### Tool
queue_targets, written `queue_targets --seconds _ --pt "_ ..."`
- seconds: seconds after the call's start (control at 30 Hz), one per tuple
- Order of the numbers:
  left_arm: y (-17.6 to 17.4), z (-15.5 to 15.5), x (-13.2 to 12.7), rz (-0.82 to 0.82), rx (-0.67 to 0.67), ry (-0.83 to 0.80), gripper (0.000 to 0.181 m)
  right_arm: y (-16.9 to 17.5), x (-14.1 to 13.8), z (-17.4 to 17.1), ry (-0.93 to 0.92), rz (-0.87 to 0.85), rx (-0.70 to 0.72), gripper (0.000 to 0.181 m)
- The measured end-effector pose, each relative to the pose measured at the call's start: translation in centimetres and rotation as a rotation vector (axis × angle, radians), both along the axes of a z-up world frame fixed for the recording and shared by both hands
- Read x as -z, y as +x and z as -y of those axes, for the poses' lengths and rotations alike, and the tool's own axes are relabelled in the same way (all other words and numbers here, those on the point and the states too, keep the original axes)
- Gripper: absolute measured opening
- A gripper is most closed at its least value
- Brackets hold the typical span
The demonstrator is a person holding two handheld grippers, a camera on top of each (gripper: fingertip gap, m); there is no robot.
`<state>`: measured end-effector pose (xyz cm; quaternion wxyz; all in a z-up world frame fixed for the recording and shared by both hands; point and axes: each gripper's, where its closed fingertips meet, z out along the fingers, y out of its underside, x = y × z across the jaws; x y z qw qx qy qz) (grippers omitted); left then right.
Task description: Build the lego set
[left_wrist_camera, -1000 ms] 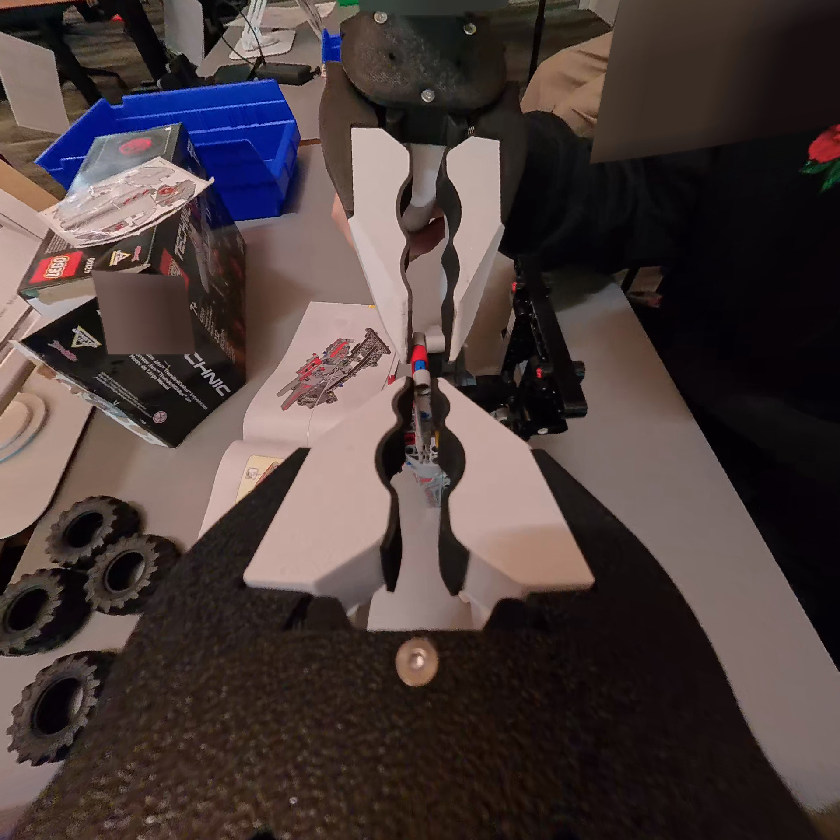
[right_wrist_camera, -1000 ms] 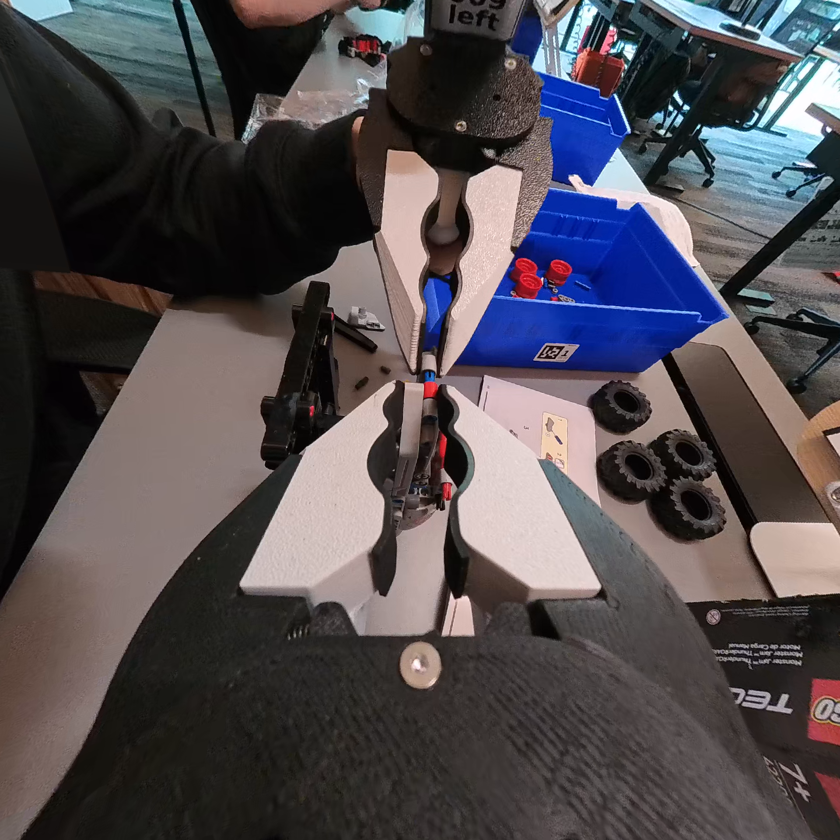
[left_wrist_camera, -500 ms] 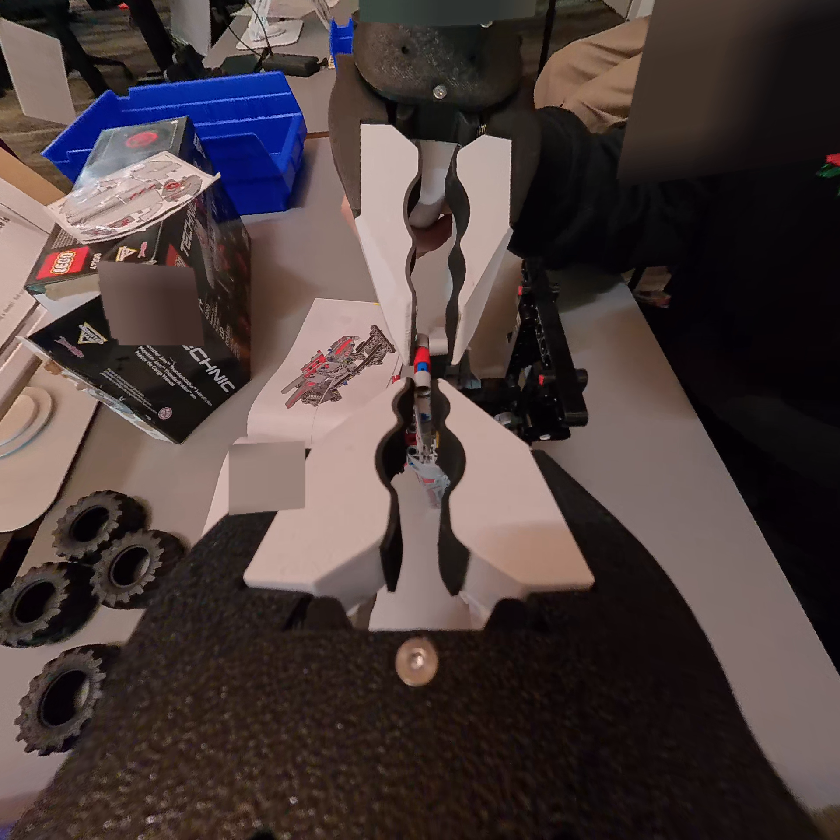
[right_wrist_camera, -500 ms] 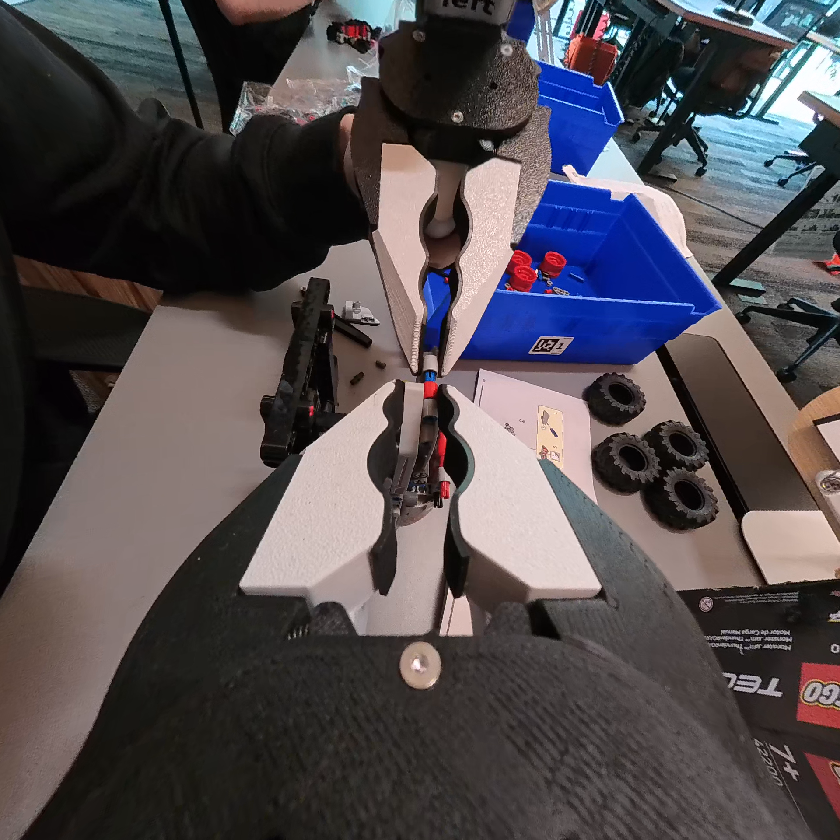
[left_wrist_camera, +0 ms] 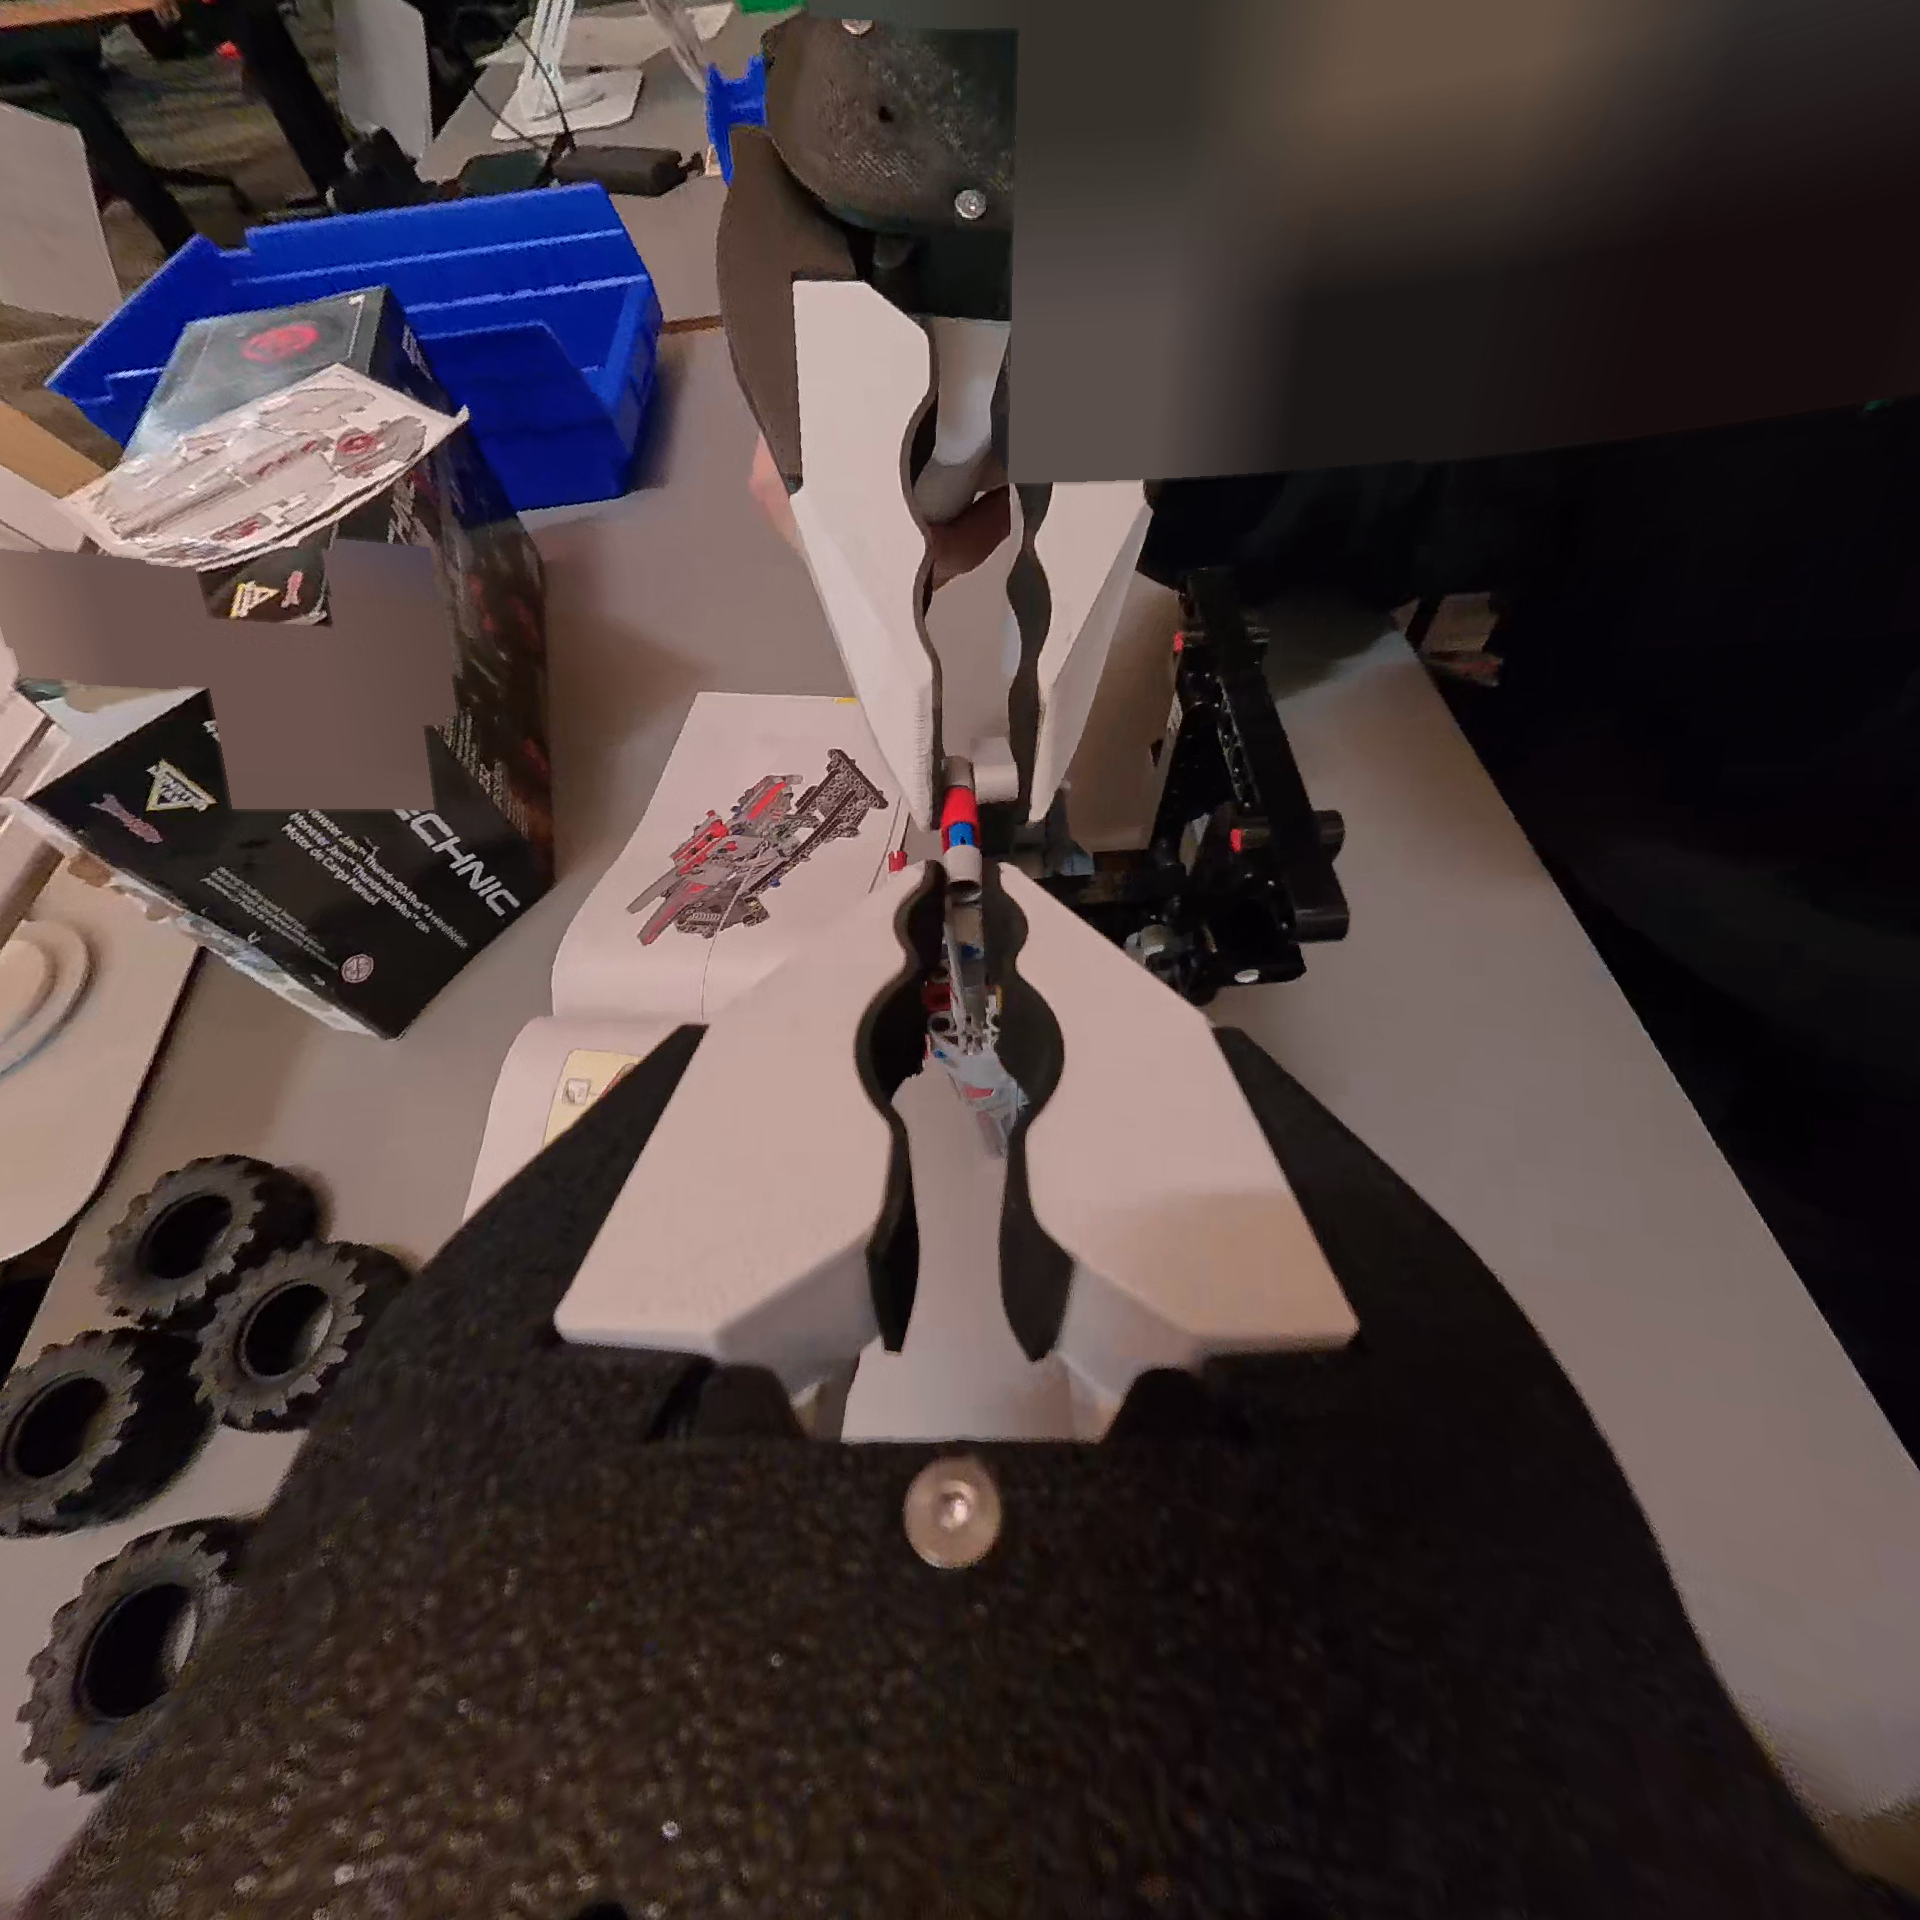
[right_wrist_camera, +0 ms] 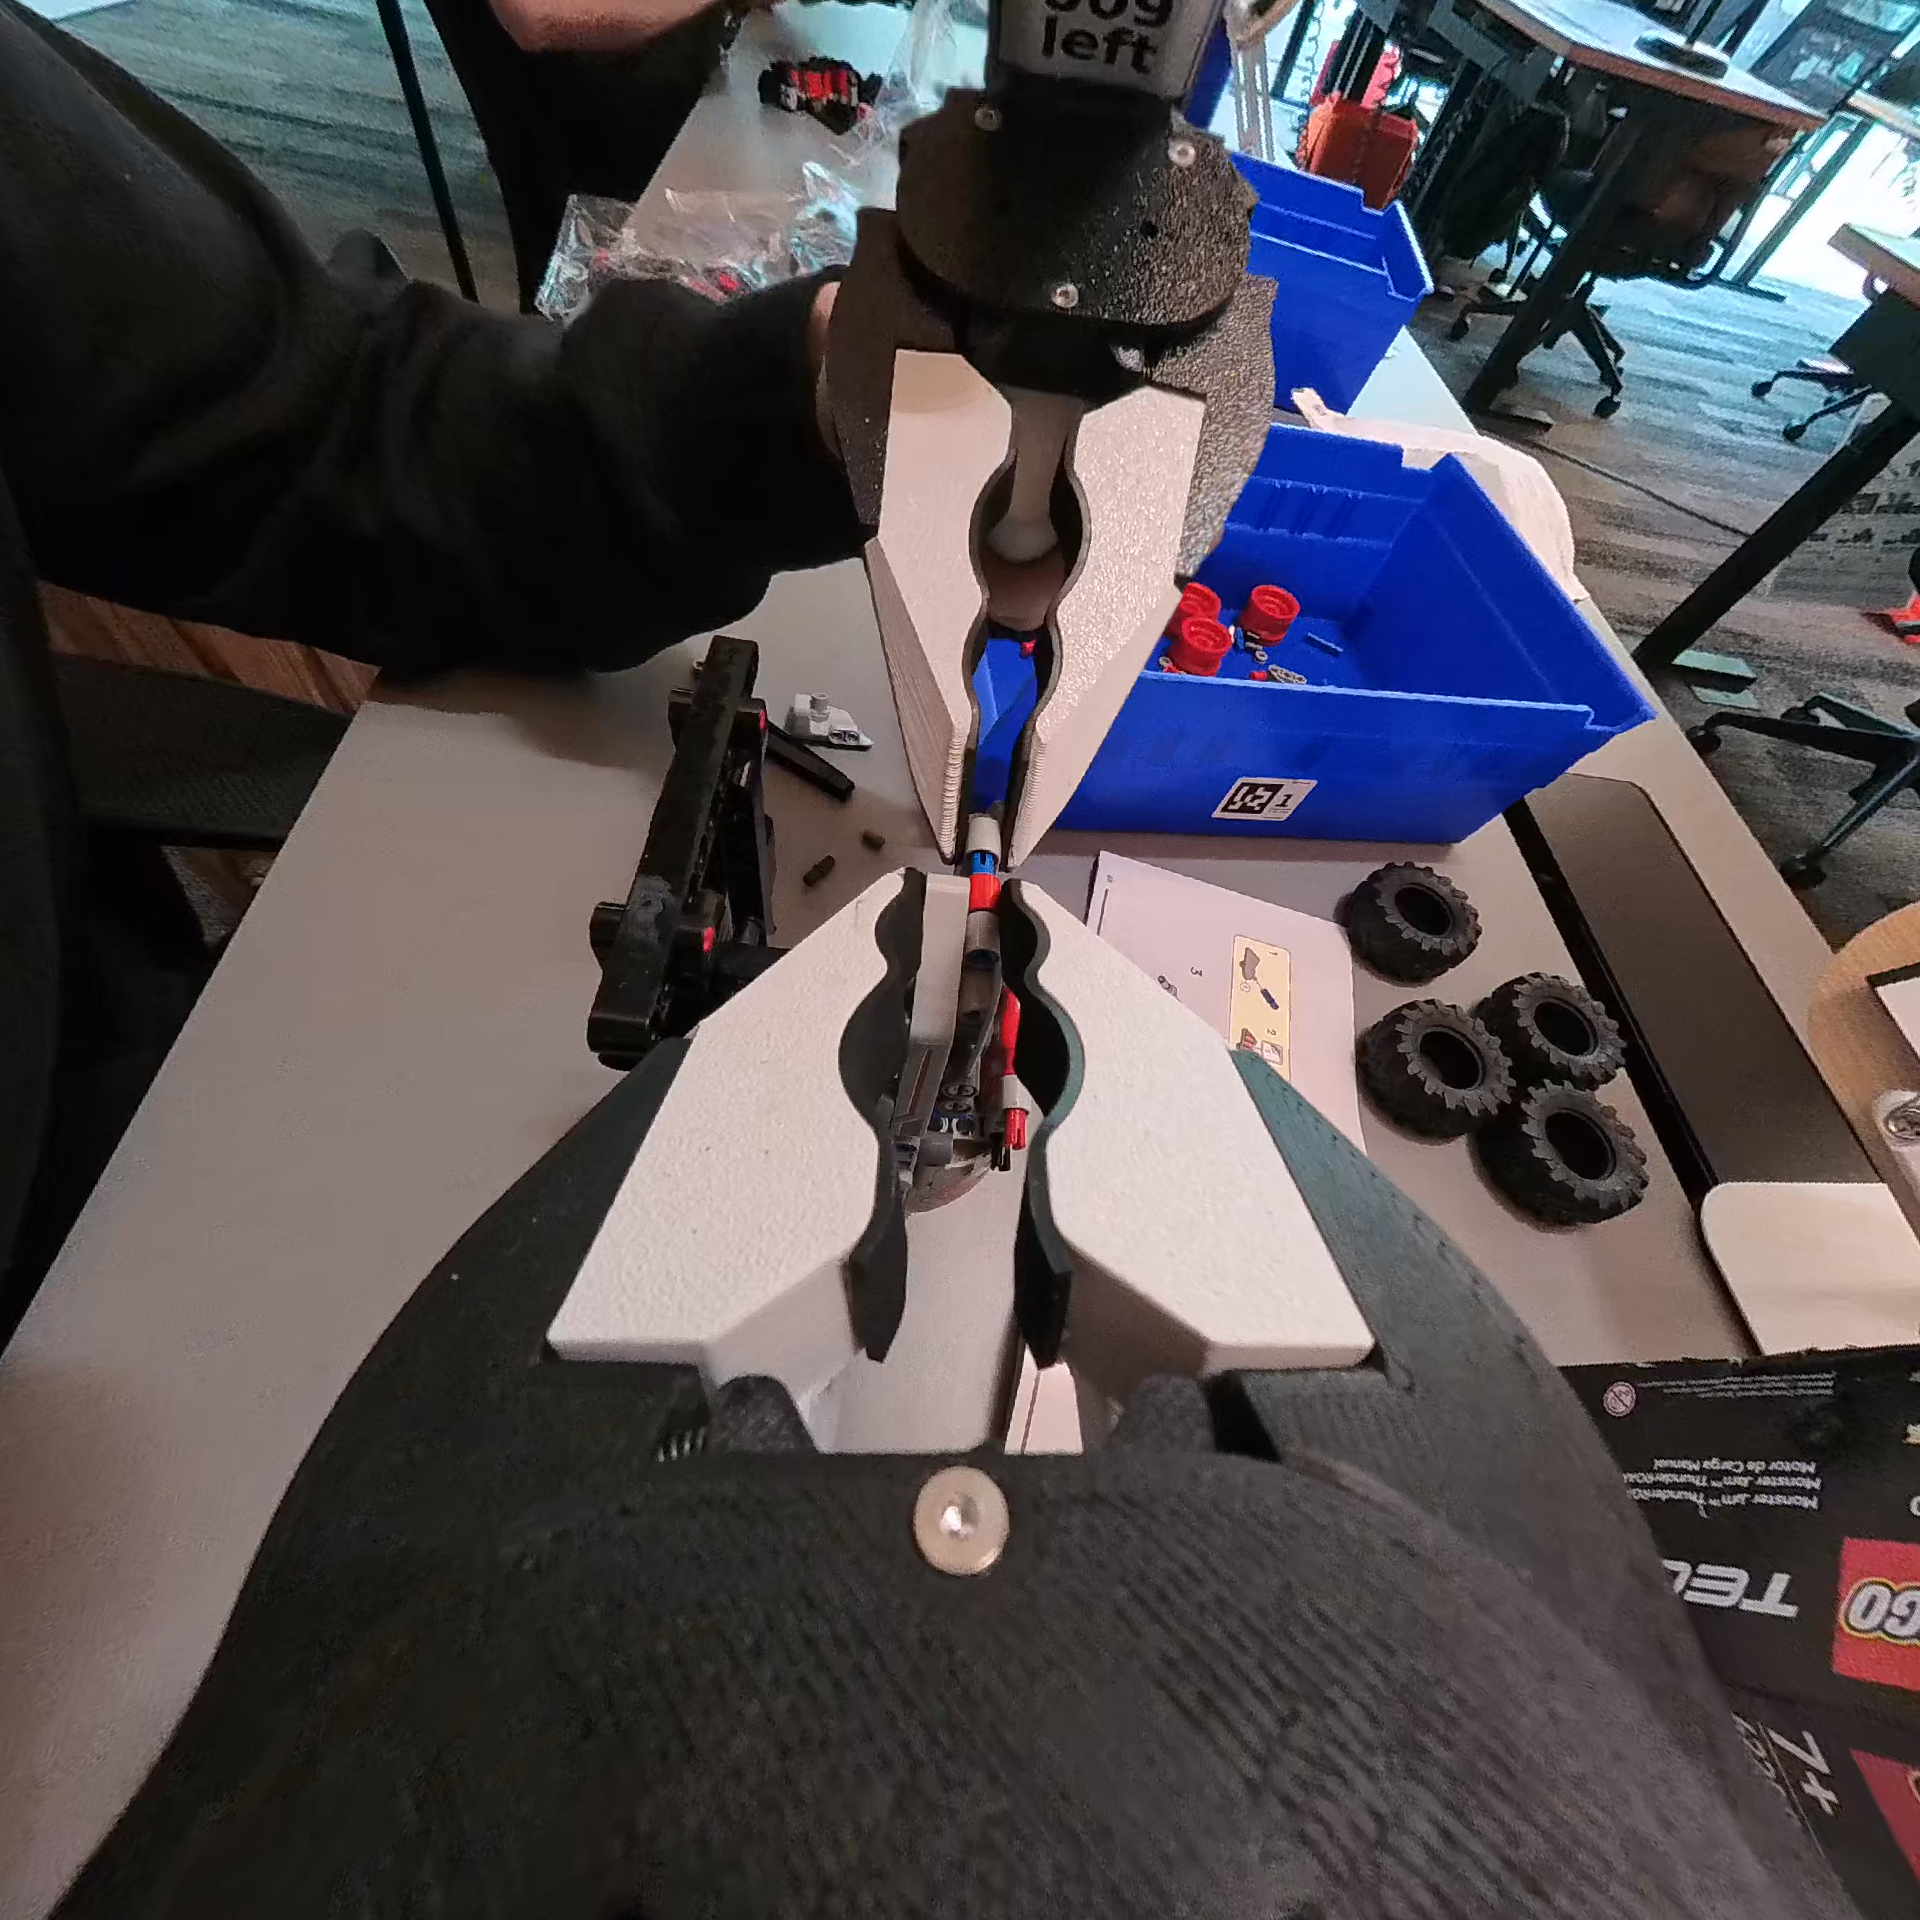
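Note:
A small lego assembly (left_wrist_camera: 958, 826) with red, blue and grey parts hangs above the grey table (left_wrist_camera: 1455, 1143), held between both grippers. My left gripper (left_wrist_camera: 961, 888) is shut on its near end. My right gripper (left_wrist_camera: 977, 790) faces it tip to tip. In the right wrist view my right gripper (right_wrist_camera: 961, 894) is shut on the assembly (right_wrist_camera: 982, 891) beside a white beam (right_wrist_camera: 940, 966). The left gripper (right_wrist_camera: 982, 831) pinches the far grey and blue tip. A black lego frame (right_wrist_camera: 696, 883) lies on the table to the side.
Several black tyres (right_wrist_camera: 1496, 1049) lie by the open instruction booklet (left_wrist_camera: 748, 831). A blue bin (right_wrist_camera: 1351, 727) holds red hubs (right_wrist_camera: 1205, 634). The black lego box (left_wrist_camera: 343, 790) stands to the left. A person's dark sleeve (right_wrist_camera: 416, 468) reaches in. My two grippers' fingertips are within a few centimetres of each other.
Both grippers stay shut tip to tip on the assembly. The pair has drifted slightly over the table; nothing was let go.

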<state>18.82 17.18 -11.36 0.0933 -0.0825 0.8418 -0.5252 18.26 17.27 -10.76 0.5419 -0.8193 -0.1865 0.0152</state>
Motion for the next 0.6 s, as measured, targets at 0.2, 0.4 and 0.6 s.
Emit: queue_targets --seconds 0.2,0.4,0.6 --pt "0.04 -0.02 0.03 -0.022 0.036 -0.073 0.004 0.03 -0.01 0.00 0.002 -0.020 -0.002 0.013" --pt "0.06 0.03 0.01 0.000 0.042 -0.072 0.004 0.06 0.00 0.00 0.001 -0.019 0.001 0.013" --pt "0.08 0.06 -0.05 0.044 0.007 0.009 0.004 0.08 -0.02 -0.01 -0.002 0.006 0.011 0.013"
